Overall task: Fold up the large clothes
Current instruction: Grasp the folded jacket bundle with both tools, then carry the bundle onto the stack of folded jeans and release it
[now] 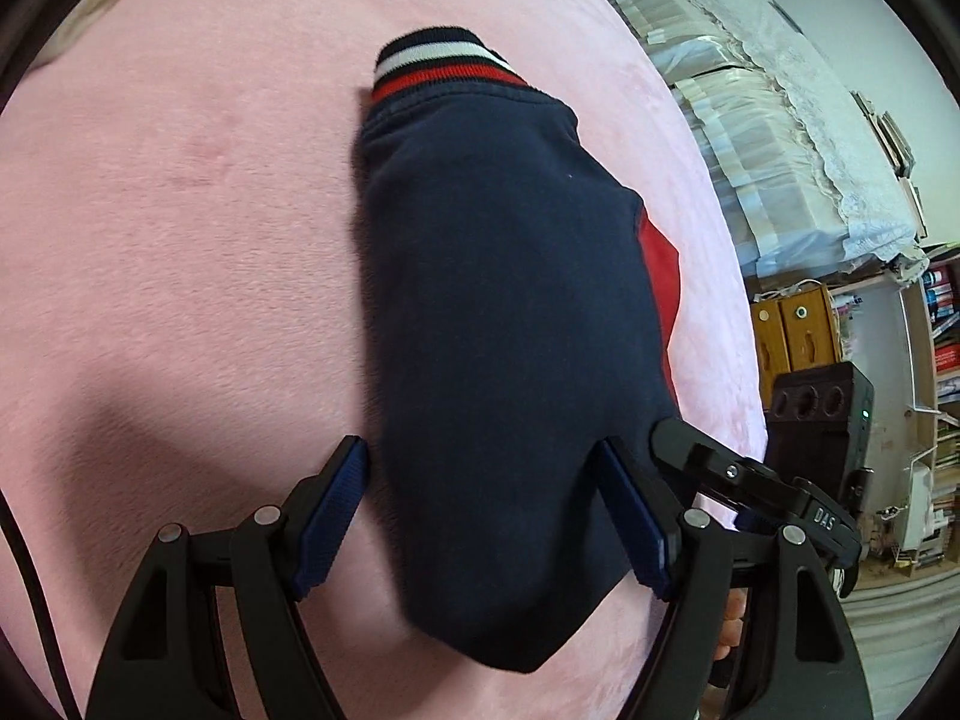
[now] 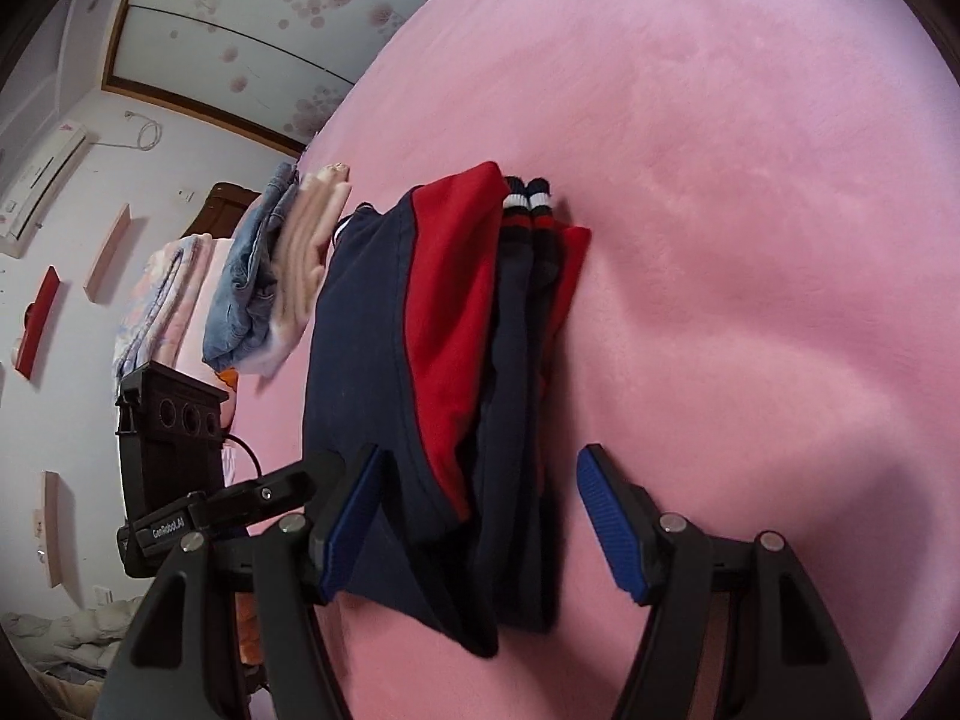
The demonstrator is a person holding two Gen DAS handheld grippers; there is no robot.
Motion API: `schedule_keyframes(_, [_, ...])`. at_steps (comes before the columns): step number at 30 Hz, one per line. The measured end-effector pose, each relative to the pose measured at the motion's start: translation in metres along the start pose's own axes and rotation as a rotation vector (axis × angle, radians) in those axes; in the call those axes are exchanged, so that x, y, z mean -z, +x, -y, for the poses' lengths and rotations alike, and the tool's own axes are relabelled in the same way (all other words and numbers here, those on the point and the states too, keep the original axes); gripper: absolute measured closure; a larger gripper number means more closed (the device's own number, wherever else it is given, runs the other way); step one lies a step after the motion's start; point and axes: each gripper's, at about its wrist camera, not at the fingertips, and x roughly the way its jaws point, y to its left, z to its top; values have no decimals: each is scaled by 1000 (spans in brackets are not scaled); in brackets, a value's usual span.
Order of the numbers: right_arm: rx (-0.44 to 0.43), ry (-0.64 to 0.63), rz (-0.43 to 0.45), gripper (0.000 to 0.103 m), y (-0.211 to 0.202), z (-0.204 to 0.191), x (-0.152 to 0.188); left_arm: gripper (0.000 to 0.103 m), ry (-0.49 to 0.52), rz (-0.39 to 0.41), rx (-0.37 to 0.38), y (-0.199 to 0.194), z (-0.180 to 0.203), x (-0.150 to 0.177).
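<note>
Left gripper (image 1: pixel 483 513): jaws spread wide, nothing clamped; the near end of the folded jacket (image 1: pixel 510 324) sits in the gap between the blue pads (image 1: pixel 333 516), but I can't tell whether either pad touches the cloth. Right gripper (image 2: pixel 480 525): jaws also spread, nothing clamped, straddling the jacket (image 2: pixel 432 360) from its other side. The jacket lies on the pink blanket (image 1: pixel 180 240), a narrow folded bundle running away from both grippers. Left view shows mostly its plain navy face, one striped cuff (image 1: pixel 444 63) at the far end and only a sliver of red along the right edge. Right view shows what the left does not: a broad red panel (image 2: pixel 456 312) on top, two striped cuffs (image 2: pixel 528 204) side by side at the far end, and stacked layer edges along the bundle's side. The right view also picks up a pile of folded clothes (image 2: pixel 270 276), denim and pale pink, just beyond the jacket's far left corner, with wardrobe doors (image 2: pixel 252 18) behind. The left view instead has a bookshelf (image 1: pixel 936 360) and a lace-covered stack (image 1: pixel 780 120) off the blanket's edge, right of the jacket. Each view catches the other gripper's body at its edge, partly cut off. The jacket's near end is blurred in both views, and its underside is hidden.
</note>
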Motion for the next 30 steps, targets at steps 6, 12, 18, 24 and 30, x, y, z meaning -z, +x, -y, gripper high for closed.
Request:
schedule_keyframes(6, [-75,20,-16,55,19,4,-6,26,26,-13,-15,11,8,-3])
schedule_keyframes(12, [-76,1,4,72,22,-2,-3,31,-5,12,-88,10,17,-6])
schedule_keyframes(18, [-13,-39,39,78,14,-20,2,54,79,43,-148,-4,47,-5])
schedule_keyframes(24, [27,-98,69,80,1,-56,20,58,96,68,-159,-34,65,6])
schedule_keyframes(30, [9,-111,71,80,-14,-89,54,58,108,111,-178,-76,74,39])
